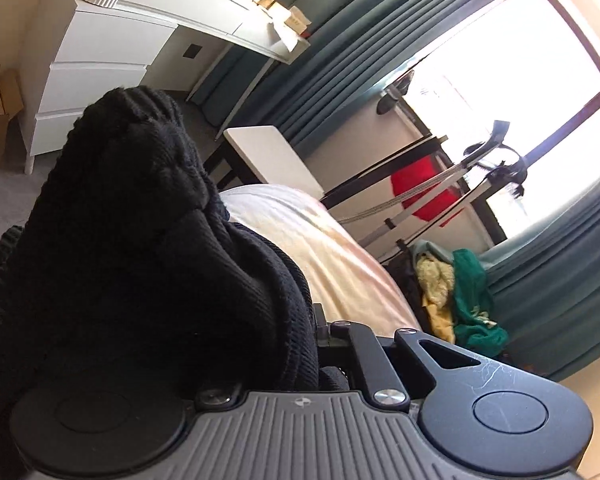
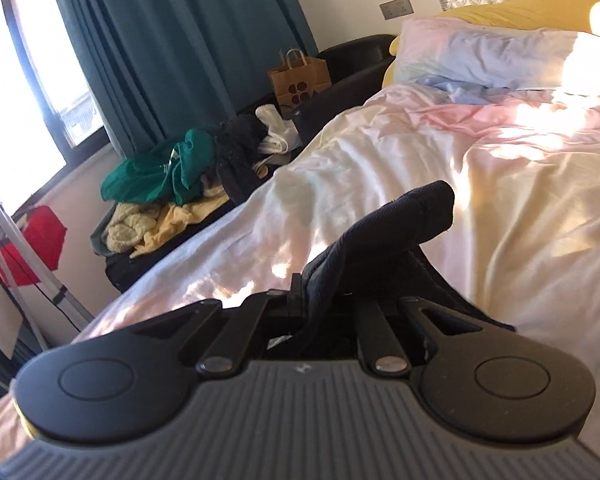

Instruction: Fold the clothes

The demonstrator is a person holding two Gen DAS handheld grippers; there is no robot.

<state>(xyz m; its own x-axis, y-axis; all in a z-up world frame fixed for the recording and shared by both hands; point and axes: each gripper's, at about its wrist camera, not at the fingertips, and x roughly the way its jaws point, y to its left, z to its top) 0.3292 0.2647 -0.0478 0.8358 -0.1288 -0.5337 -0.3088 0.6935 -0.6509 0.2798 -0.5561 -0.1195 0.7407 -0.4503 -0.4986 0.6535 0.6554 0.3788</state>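
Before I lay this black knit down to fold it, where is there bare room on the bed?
The duvet is bare from the held black knit up to the pillow. Its window-side edge is crowded: a clothes pile and paper bag sit just beyond it.

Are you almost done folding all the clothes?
Not nearly. No folded clothes show on the bed. In hand: a black knit garment, bunched up, with the left hand-held gripper and the right hand-held gripper each shut on part of the dark fabric. Left to do: fold it, then the heap of green, yellow, black and white clothes beside the bed.
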